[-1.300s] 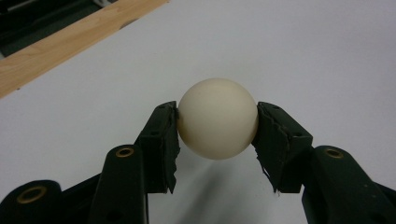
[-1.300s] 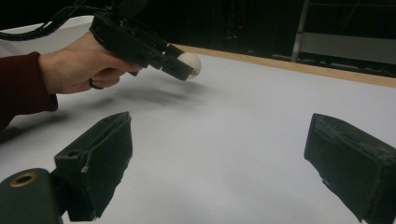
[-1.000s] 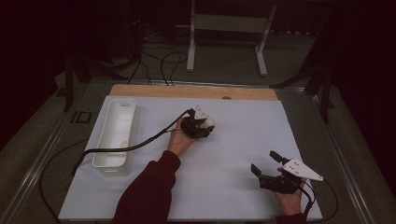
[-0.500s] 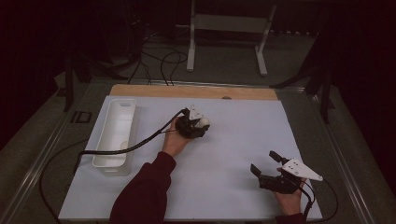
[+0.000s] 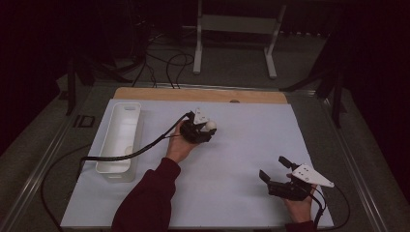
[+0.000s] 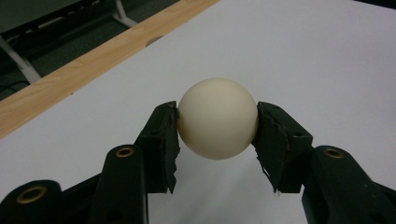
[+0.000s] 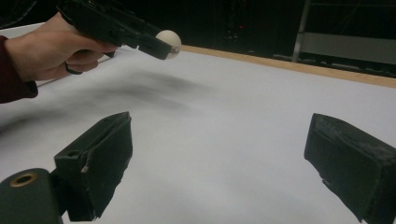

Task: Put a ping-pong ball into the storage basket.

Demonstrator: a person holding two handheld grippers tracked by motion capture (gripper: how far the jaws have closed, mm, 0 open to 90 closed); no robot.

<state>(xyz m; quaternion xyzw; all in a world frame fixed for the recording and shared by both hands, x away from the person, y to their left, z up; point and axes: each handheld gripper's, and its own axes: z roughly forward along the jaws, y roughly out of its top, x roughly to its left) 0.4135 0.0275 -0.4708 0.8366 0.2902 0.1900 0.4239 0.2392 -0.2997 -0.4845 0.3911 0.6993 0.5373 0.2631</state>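
Since a second ago, left gripper [image 5: 207, 129] drifts toward the tray [image 5: 117, 145], clamping the ball [image 6: 217, 117]; drop-off remains. Right gripper [image 5: 275, 169] gapes empty.

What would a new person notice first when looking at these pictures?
First, the cream ball, pinched between the two black pads of the left hand-held gripper and held above the middle of the white table sheet. Next, the right hand-held gripper, with jaws wide apart and nothing between them, near the sheet's front right corner. Then the long white tray along the sheet's left edge.
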